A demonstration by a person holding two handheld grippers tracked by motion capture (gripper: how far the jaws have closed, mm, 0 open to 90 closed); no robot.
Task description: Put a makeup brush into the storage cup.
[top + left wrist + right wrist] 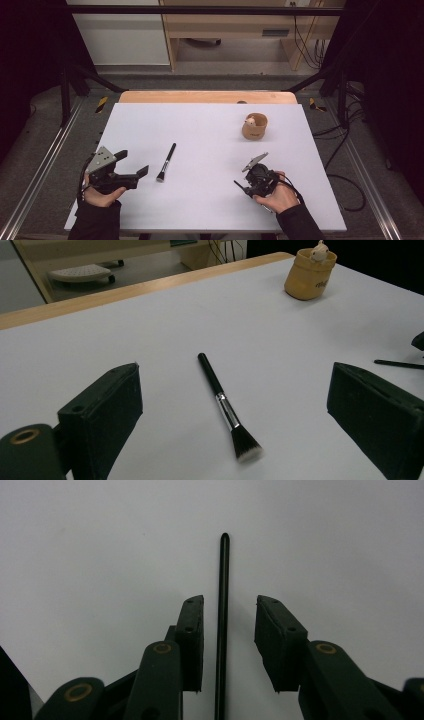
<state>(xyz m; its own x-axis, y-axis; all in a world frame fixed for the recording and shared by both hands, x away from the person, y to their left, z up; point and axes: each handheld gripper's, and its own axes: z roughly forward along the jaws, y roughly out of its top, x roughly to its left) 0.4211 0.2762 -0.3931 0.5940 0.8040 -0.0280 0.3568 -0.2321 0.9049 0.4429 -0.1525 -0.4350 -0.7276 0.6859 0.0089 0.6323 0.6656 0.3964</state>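
A black-handled makeup brush (166,163) (227,410) lies flat on the white table top (200,125), bristles toward the near edge. My left gripper (134,162) (235,372) hovers just left of it, jaws wide open and empty, looking along the brush. At the near right, my right gripper (246,187) (229,600) points down at the table. A thin black stick (222,580) (400,364) lies between its jaws; the pads stand apart from it on both sides. A tan cup (254,127) (309,275) with a small white figure (250,120) in it stands at the back right.
A wooden strip (207,96) borders the table's far edge. Metal rails (45,165) run along both sides of the table, and cables (345,150) lie on the floor to the right. A person's hands and dark sleeves (97,220) come in from the near edge.
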